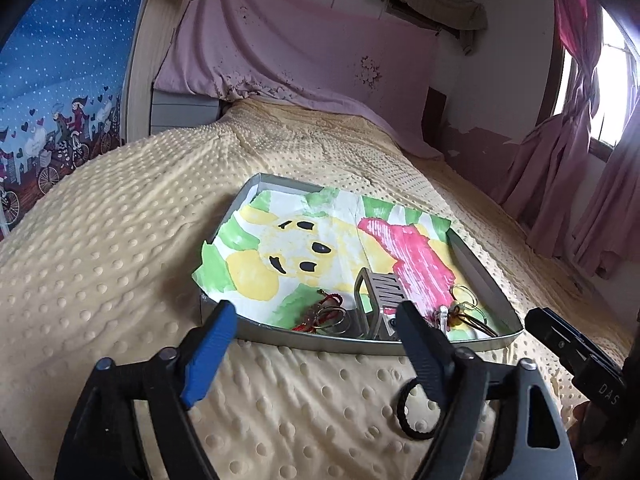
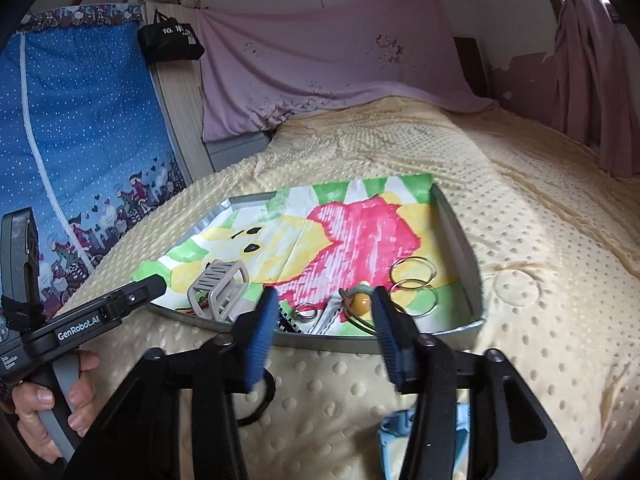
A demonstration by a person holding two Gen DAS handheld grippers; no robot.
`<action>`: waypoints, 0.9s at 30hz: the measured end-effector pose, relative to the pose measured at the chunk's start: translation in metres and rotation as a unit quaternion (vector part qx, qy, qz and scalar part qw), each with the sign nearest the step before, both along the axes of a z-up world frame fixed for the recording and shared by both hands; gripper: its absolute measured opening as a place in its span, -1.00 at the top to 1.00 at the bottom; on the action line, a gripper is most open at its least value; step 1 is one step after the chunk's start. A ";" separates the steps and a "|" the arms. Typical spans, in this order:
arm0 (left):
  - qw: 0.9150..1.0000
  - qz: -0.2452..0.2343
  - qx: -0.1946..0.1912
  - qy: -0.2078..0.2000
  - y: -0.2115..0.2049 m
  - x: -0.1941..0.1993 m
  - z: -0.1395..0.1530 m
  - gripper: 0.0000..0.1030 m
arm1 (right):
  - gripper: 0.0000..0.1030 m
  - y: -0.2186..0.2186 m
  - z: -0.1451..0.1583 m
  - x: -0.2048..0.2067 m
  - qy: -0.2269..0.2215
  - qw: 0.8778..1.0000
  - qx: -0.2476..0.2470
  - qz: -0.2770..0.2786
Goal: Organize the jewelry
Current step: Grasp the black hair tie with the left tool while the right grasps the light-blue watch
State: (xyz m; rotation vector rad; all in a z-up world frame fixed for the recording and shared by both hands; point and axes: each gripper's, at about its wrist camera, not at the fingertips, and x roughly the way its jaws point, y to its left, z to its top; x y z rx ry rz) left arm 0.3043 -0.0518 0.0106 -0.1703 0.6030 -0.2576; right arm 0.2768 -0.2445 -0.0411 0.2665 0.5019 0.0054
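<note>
A grey tray (image 1: 344,345) lined with a painted paper sits on the bed; it also shows in the right wrist view (image 2: 460,236). In it lie a grey claw hair clip (image 1: 380,296) (image 2: 220,284), a red-corded bracelet with rings (image 1: 328,316), thin hoop earrings (image 2: 412,276) (image 1: 466,298), a yellow bead tie (image 2: 360,304) and a small ring (image 2: 306,312). My left gripper (image 1: 316,324) is open and empty at the tray's near rim. My right gripper (image 2: 324,312) is open and empty just above the bead tie. A black hair band (image 1: 416,412) (image 2: 260,404) lies on the blanket.
The cream dotted blanket (image 1: 120,240) covers the bed. A light blue object (image 2: 396,436) lies on the blanket under my right gripper. A blue printed curtain (image 2: 80,120) hangs at the left, pink cloth (image 1: 280,40) at the head, pink curtains (image 1: 580,160) at the right.
</note>
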 end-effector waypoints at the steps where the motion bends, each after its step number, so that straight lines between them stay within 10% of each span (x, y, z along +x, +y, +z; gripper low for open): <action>1: 1.000 0.002 0.000 -0.009 0.001 -0.006 0.002 -0.81 | -0.10 -0.001 0.004 -0.006 -0.007 1.000 0.000 0.003; 12: 0.997 0.020 -0.024 -0.075 0.019 -0.069 0.030 -1.00 | -0.91 0.001 0.041 -0.093 -0.093 0.995 -0.030 -0.014; 27: 0.992 -0.026 0.002 -0.124 0.007 -0.144 0.036 -1.00 | -0.97 0.003 0.052 -0.193 -0.109 0.991 -0.074 -0.038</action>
